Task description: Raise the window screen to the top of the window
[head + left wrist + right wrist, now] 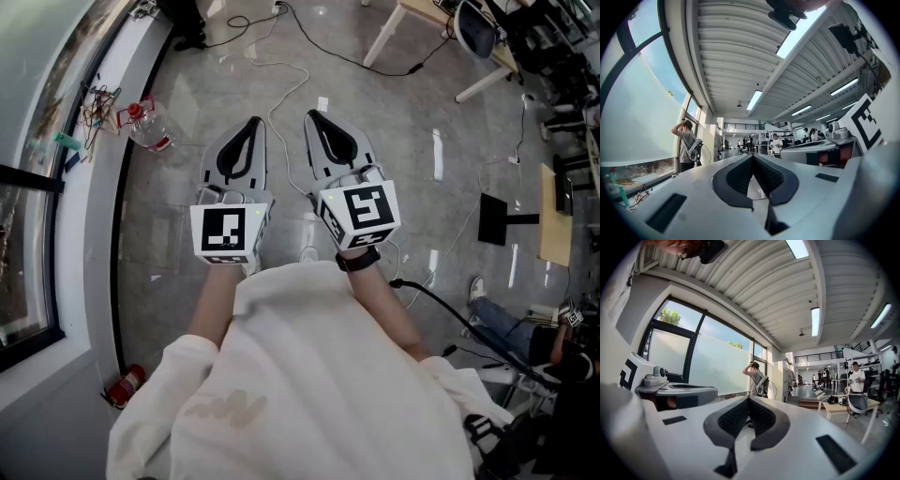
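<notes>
Left claw [255, 122] and right claw [311, 116] sit closed, empty, side by side; plastic bottle [150, 129] lies by windowsill [89, 216].

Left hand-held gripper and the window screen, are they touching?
Apart. The left gripper view shows the screen well off to the left of the shut left hand-held gripper, with a clear gap between them.

Cream sweatshirt [309, 375] and black wristband [359, 260], plus white left tongs [256, 123] and right tongs [311, 115] with black pads.
</notes>
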Action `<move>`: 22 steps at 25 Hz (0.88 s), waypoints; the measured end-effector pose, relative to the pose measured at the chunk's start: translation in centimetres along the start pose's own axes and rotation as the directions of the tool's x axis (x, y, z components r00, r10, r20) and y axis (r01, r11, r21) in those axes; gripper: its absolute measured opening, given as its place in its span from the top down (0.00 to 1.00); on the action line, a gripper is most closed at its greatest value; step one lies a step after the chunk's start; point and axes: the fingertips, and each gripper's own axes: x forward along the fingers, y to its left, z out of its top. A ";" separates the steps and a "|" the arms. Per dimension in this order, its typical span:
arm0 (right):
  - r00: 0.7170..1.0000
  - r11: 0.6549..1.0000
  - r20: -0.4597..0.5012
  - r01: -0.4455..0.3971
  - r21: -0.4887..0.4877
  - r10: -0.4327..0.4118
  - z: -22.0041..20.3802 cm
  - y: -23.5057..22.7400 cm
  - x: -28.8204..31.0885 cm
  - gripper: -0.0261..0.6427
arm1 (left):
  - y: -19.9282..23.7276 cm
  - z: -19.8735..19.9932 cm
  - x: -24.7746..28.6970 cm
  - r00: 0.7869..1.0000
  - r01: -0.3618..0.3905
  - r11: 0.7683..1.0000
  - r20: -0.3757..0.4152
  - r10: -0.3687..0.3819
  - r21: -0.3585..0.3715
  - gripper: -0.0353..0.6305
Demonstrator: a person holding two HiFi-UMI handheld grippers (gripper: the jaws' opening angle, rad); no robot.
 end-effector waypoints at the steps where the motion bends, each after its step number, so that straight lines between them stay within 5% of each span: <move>1: 1.000 1.000 0.000 -0.003 0.005 0.003 -0.1 0.0 0.1 0.96 | 0.1 0.0 0.0 1.000 -0.005 1.000 0.000 0.005 -0.002 0.94; 9: 0.999 0.999 0.009 -0.045 0.016 0.044 -0.6 0.8 -0.1 0.96 | 0.2 -0.1 -1.5 0.999 -0.043 0.999 0.003 0.043 0.006 0.94; 15: 0.990 0.989 0.011 -0.141 0.052 0.141 -0.8 3.8 2.1 0.96 | 3.9 -0.2 -4.5 0.982 -0.188 0.981 -0.023 0.189 0.047 0.94; 18: 0.958 0.957 0.027 -0.286 0.051 0.285 -0.2 8.1 4.9 0.96 | 6.6 0.1 -7.5 0.945 -0.324 0.944 -0.020 0.325 0.066 0.94; 22: 0.851 0.851 0.057 -0.524 0.026 0.522 1.0 17.1 8.1 0.96 | 11.0 0.6 -13.9 0.838 -0.538 0.835 -0.031 0.544 0.112 0.94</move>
